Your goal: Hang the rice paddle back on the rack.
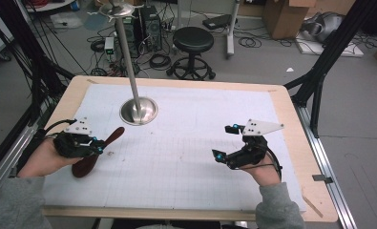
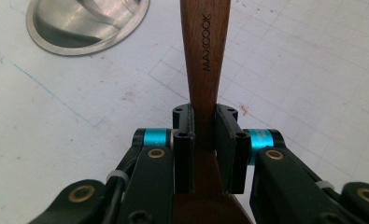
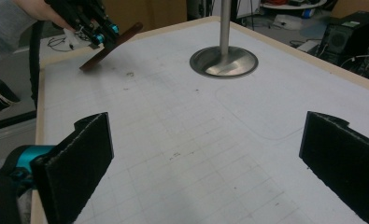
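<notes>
the left gripper (image 2: 203,122) pinched a dark brown wooden spatula (image 2: 205,51) by its handle, the pads pressed on both sides; the handle ran on ahead past the fingertips and the broad blade trailed behind them, tilted toward the white gridded mat (image 1: 186,157). the right gripper (image 3: 205,154) had its fingers spread wide with nothing between them. a round steel stand base (image 1: 138,110) sat beyond the spatula's tip.

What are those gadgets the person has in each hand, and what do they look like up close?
Each is a black hand-held gripper: the left hand-held gripper and the right hand-held gripper have two flat black jaws, bright blue rollers at the joints, brass-coloured screws and small white cable ties. A pale grey three-cornered plate sits on top, and a black cable trails off. The person wears grey sleeves.
</notes>
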{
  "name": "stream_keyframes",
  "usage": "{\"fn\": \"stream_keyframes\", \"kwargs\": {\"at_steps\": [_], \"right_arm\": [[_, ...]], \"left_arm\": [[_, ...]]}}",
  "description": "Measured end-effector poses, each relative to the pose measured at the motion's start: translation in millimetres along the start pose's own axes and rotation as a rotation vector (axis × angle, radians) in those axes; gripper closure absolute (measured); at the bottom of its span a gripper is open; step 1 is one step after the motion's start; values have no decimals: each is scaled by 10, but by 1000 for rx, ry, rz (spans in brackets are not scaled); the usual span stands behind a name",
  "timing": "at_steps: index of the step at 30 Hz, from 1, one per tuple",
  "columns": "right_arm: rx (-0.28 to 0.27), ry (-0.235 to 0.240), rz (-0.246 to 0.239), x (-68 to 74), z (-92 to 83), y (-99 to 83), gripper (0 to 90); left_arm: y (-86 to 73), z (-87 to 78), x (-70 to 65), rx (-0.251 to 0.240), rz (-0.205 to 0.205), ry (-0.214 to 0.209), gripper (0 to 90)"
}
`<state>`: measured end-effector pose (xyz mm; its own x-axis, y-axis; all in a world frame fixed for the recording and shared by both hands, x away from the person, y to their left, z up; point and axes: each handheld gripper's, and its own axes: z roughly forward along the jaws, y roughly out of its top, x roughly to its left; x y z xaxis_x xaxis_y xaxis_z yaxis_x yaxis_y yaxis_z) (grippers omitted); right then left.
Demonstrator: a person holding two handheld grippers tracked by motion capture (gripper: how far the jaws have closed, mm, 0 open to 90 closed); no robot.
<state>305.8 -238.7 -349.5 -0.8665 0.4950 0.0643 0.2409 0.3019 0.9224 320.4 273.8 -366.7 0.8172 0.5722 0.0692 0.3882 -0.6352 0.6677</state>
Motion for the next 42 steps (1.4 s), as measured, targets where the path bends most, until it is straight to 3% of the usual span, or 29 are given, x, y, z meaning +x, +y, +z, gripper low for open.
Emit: {"fn": "stream_keyframes", "kwargs": {"at_steps": [21,24,37,42], "right_arm": [[-2,0,5,-15,12,1,14],[-3,3,2,-19,18,2,14],[-8,8,7,-17,9,7,14],[-12,6,8,-18,6,8,14]], "left_arm": [[143,-403,98,-63,-29,62,777],[214,-485,151,-94,-57,60,777],[487,-690,326,-91,-61,74,777],[607,-821,375,-125,-65,70,777]]}}
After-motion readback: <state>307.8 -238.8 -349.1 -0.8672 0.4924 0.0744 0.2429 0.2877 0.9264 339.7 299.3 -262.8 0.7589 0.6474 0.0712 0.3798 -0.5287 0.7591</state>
